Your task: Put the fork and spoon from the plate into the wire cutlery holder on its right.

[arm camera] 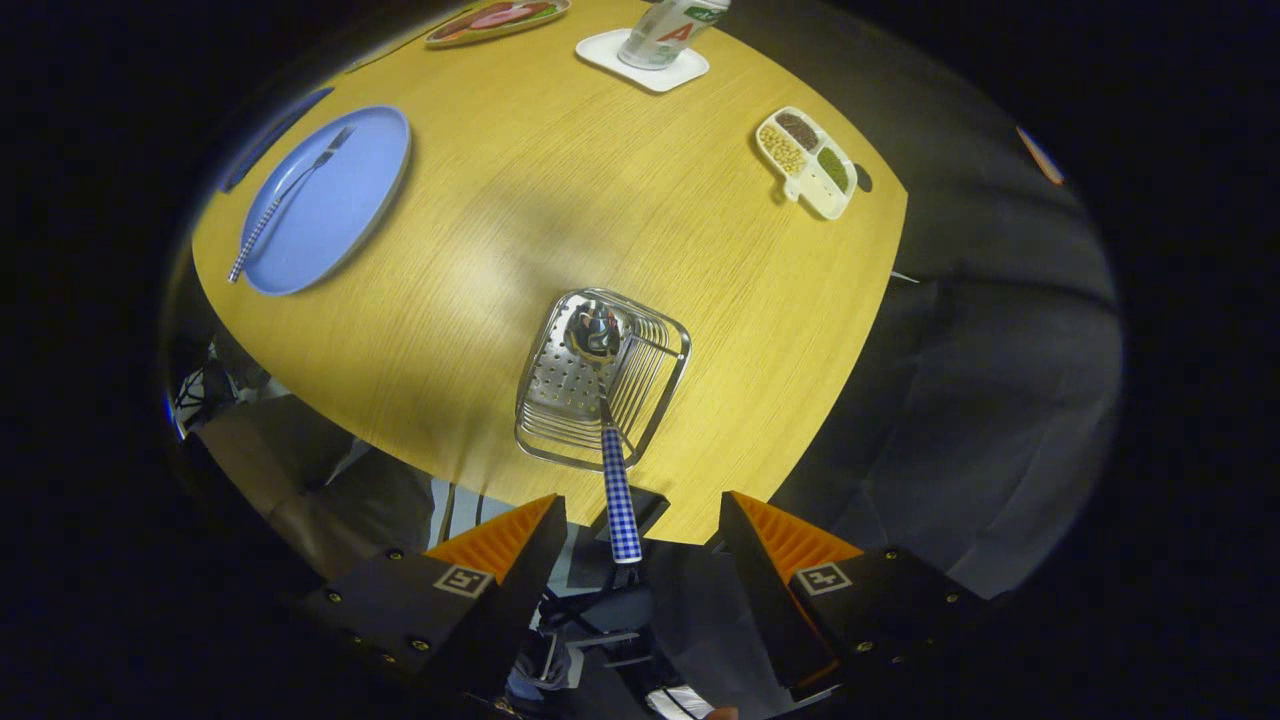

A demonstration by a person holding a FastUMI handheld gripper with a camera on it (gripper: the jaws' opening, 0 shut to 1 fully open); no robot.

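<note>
The wire cutlery holder (600, 385) stands on the wooden table just ahead of my fingers. The spoon (612, 440) stands in it, bowl down inside the basket, and its blue checked handle leans back out towards me. That handle ends in the gap between my fingers, and neither finger touches it. My gripper (640, 510) hangs above the table's near edge, open. Far off to the left lies the blue plate (345, 215). On it rests the fork (285, 200), whose checked handle pokes over the plate's near rim.
Beyond the holder to the right is a white divided dish (808, 160) of grains. A bottle on a white coaster (655, 50) and a plate of food (497, 20) stand at the far side. The table edge (700, 530) runs just under my fingers.
</note>
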